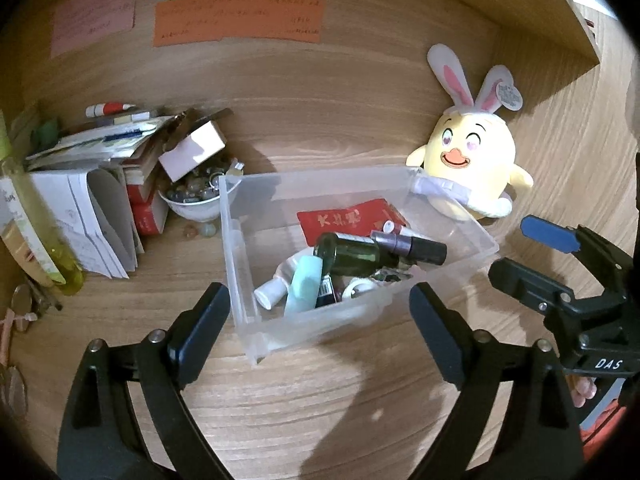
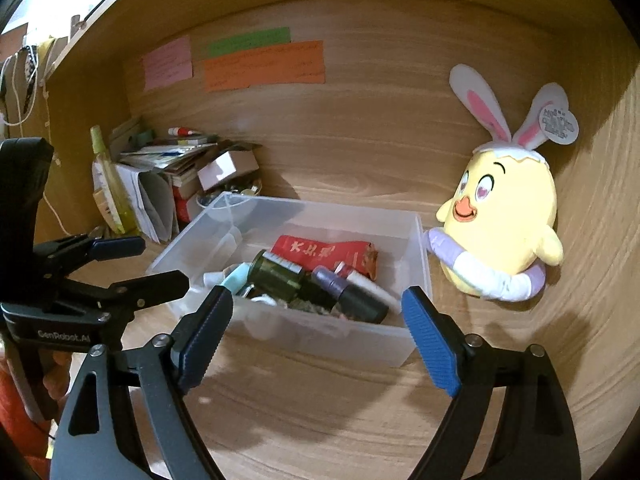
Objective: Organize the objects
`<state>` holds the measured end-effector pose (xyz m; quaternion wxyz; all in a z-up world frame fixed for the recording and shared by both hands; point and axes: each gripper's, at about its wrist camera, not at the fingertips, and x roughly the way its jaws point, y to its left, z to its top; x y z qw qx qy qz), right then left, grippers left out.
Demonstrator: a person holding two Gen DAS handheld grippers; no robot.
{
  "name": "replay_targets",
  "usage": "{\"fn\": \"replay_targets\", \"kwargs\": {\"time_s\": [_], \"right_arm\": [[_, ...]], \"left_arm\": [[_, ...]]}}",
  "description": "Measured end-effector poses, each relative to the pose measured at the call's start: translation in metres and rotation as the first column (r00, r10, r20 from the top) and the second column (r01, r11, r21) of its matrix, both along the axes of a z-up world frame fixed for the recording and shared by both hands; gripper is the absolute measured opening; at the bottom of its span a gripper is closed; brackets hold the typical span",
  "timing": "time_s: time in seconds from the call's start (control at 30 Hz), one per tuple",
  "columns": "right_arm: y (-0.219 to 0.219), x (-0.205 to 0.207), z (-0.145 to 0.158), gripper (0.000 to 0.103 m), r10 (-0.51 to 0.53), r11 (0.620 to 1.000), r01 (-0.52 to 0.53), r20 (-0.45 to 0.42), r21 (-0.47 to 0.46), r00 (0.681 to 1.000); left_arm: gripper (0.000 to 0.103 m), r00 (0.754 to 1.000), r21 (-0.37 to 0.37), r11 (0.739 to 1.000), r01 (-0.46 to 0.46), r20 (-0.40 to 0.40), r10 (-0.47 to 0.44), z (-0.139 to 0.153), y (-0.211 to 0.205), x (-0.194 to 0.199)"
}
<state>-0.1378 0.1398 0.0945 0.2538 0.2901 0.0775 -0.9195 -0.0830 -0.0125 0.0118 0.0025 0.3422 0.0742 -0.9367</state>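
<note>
Both grippers hang w/ fingers wide apart, nothing between them: left gripper [image 1: 320, 316] just short of the clear bin's near-left corner, right gripper [image 2: 320, 332] facing its near wall.

Clear plastic bin [image 1: 240, 240] sits on the wooden surface [image 1: 320, 400], approx. centre, already loaded: green glass bottle [image 1: 352, 254], dark purple-capped tube [image 1: 412, 246], red packet [image 1: 344, 220], teal tube [image 1: 304, 284], small white bottle [image 1: 270, 292] etc.

Yellow chick plush w/ bunny ears [image 1: 472, 160] leans on the back panel, touching the bin's far-right corner. Stack of papers & books [image 1: 92, 184] and a white bowl of small bits [image 1: 192, 200] sit left of the bin.

Step, as I read it: a drop into the bin looks done; hands free.

Next probably calls for picking another loose item, or gripping the bin's walls from both sides to shift it – needs fingers on opposite walls.
</note>
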Motion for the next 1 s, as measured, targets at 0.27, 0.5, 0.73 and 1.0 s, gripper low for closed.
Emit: {"fn": "replay_targets", "kwargs": {"time_s": [0.27,0.5,0.73,1.0], "right_arm": [[0.000,0.005,-0.011,0.085,0.005,1.000,-0.005,0.020,0.007,1.000],[0.000,0.006,-0.014,0.085,0.005,1.000,-0.005,0.031,0.006,1.000],[0.000,0.006,-0.015,0.085,0.005,1.000,-0.005,0.037,0.003,0.999],[0.000,0.005,-0.017,0.085,0.006,1.000,-0.005,0.053,-0.006,0.999]], "left_arm": [[0.092,1.000,0.009,1.000,-0.009,0.007,0.009,-0.009,0.000,0.008],[0.092,1.000,0.001,1.000,-0.009,0.008,0.009,-0.011,0.003,0.010],[0.092,1.000,-0.007,1.000,-0.009,0.002,0.009,-0.009,0.006,0.010],[0.092,1.000,-0.018,1.000,-0.011,0.001,0.011,-0.008,0.007,0.010]]}}
